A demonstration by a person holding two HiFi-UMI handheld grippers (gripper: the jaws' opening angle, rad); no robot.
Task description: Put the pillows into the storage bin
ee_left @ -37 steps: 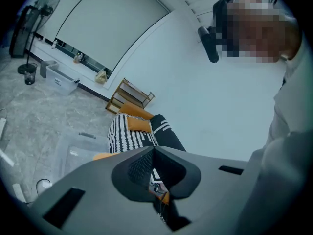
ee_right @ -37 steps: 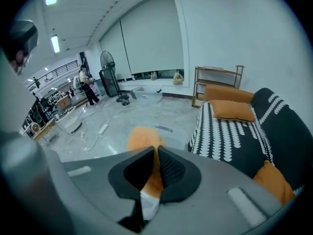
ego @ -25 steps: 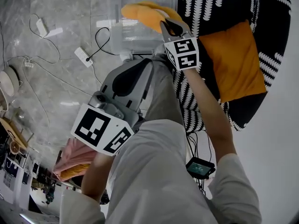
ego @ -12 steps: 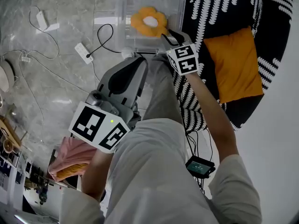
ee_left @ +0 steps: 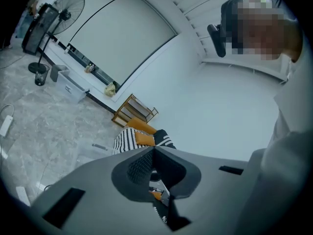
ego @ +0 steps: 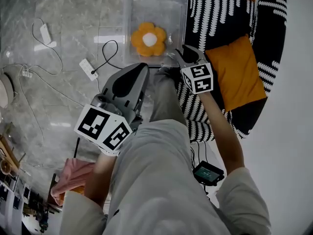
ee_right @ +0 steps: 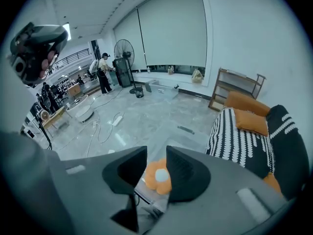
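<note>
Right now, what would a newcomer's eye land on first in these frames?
First, the orange flower-shaped pillow with a white centre, lying in the clear storage bin at the top of the head view. Next, the right gripper by the bin's near right corner, jaws apart and empty. To its right, a plain orange cushion lies on the black-and-white patterned seat.

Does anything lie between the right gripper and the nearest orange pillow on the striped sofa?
Nothing visible does. The right gripper, jaws apart and empty, hangs beside that orange pillow; only bare striped sofa lies between.
</note>
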